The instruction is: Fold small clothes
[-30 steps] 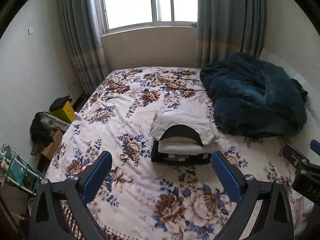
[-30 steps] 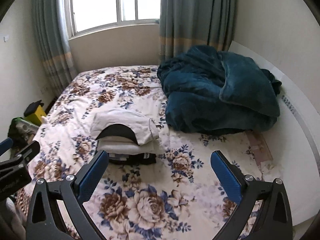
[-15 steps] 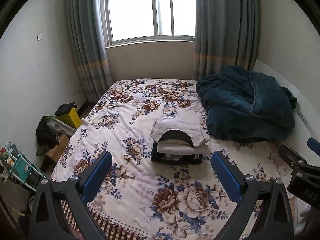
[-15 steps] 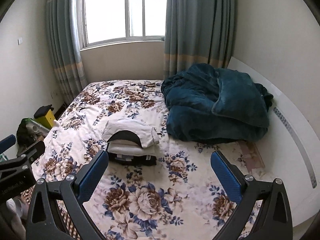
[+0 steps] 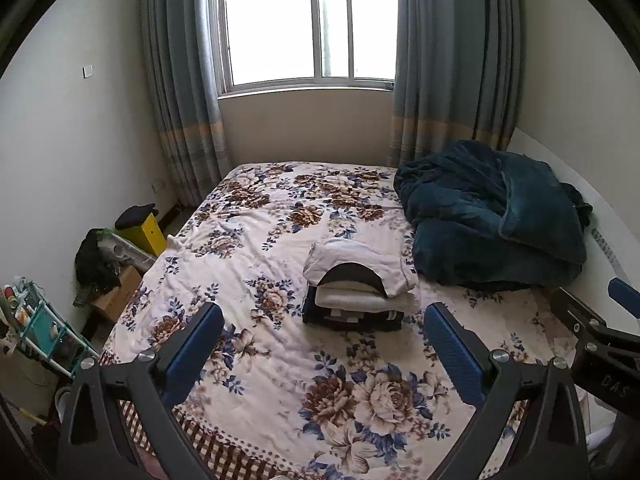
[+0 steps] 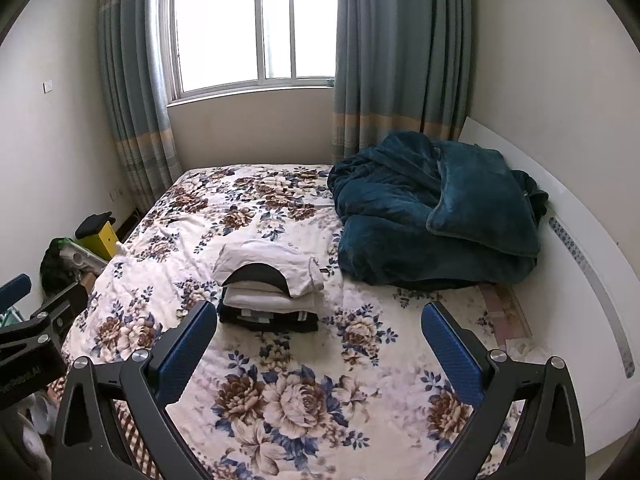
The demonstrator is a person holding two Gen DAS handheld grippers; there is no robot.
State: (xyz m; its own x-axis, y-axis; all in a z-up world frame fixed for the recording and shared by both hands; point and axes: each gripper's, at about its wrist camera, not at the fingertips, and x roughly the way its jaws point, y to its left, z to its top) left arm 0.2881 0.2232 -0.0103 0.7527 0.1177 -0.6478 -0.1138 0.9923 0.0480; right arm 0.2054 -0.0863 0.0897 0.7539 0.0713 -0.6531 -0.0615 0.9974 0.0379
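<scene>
A stack of folded clothes (image 5: 358, 286) sits on the floral bed sheet (image 5: 256, 248): a white top with a black collar over white and black pieces. It also shows in the right wrist view (image 6: 272, 284). My left gripper (image 5: 324, 344) is open and empty, held well back from the stack above the bed's near end. My right gripper (image 6: 320, 340) is open and empty too, also back from the stack. The right gripper's tip shows at the right edge of the left wrist view (image 5: 600, 332).
A crumpled dark teal blanket (image 5: 492, 216) lies at the right side of the bed against the white headboard (image 6: 580, 248). On the floor at the left are a yellow box (image 5: 146, 232), a cardboard box and a small rack (image 5: 36, 324). Window and curtains stand behind.
Both grippers have pulled back and risen away from the stack, so the stack looks smaller and more of the room and window shows. Both stay open.
</scene>
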